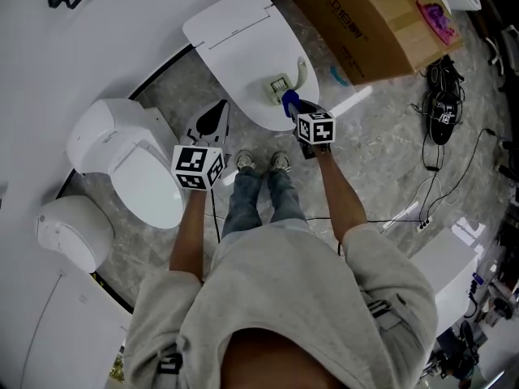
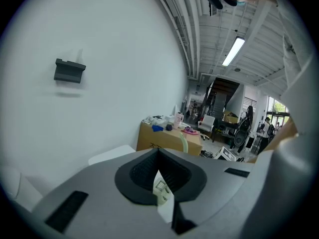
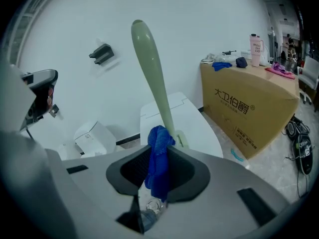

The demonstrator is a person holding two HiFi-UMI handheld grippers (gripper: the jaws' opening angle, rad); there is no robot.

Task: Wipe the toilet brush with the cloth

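The toilet brush (image 3: 149,59) is pale green and stands upright in its holder (image 1: 278,87) on a closed white toilet lid (image 1: 235,31). My right gripper (image 3: 158,158) is shut on a blue cloth (image 3: 158,156). The cloth's top presses against the lower part of the brush handle. In the head view, the right gripper (image 1: 293,105) and the cloth (image 1: 289,99) sit just in front of the brush. My left gripper (image 1: 214,121) hovers to the left of the toilet, shut, with nothing in it. Its own view shows the left gripper (image 2: 160,185) pointing towards the brush handle (image 2: 184,142).
Two more white toilets (image 1: 130,160) (image 1: 73,233) stand at the left. A cardboard box (image 1: 365,23) with small items on top is at the right. Black shoes (image 1: 442,104) and cables lie on the stone floor. A dark bracket (image 2: 69,71) hangs on the wall.
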